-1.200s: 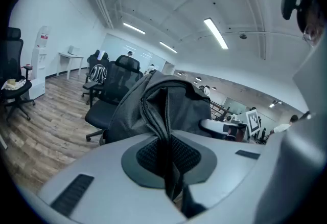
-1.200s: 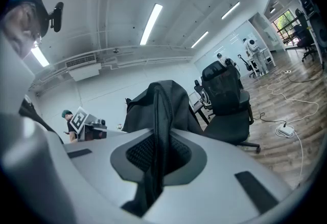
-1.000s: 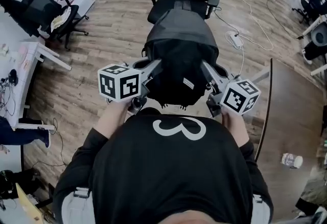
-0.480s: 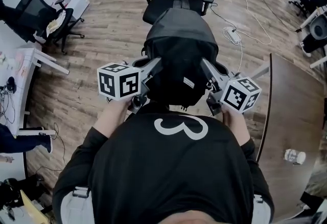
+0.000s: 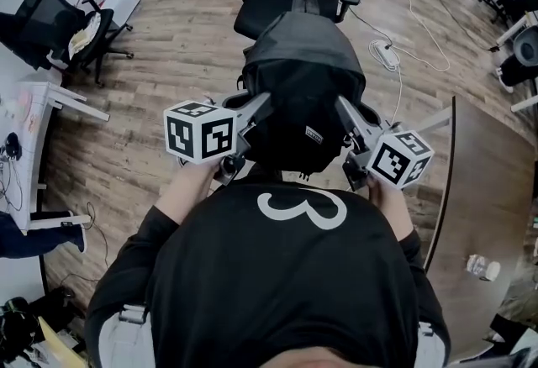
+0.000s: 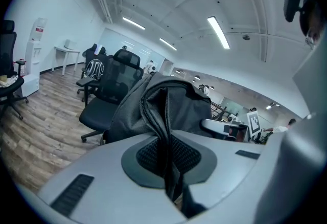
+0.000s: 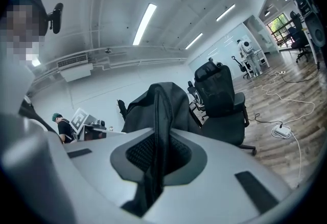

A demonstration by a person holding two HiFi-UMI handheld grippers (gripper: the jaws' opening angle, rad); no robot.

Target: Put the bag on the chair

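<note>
In the head view I have the black bag point(image 5: 303, 81) hanging between my two grippers, off the wooden floor point(image 5: 168, 64) and just short of the black office chair point(image 5: 282, 1), whose seat shows past the bag's top. The left gripper point(image 5: 262, 100) meets the bag's left side and the right gripper point(image 5: 343, 104) its right side. Off to my right lies a brown bench point(image 5: 492, 181) with a small bottle point(image 5: 483, 267) on it.

In the left gripper view, the fingers point(image 6: 92, 177) are clenched on a fold of the bag's dark fabric. The fold rises from between the pads into the bag's body. The chair stands beyond it, to the left.

In the right gripper view, that gripper's fingers are likewise clenched on a dark strip of the bag. The chair stands just right of the bag, and a white power strip point(image 7: 281, 131) lies on the floor further right.
</note>
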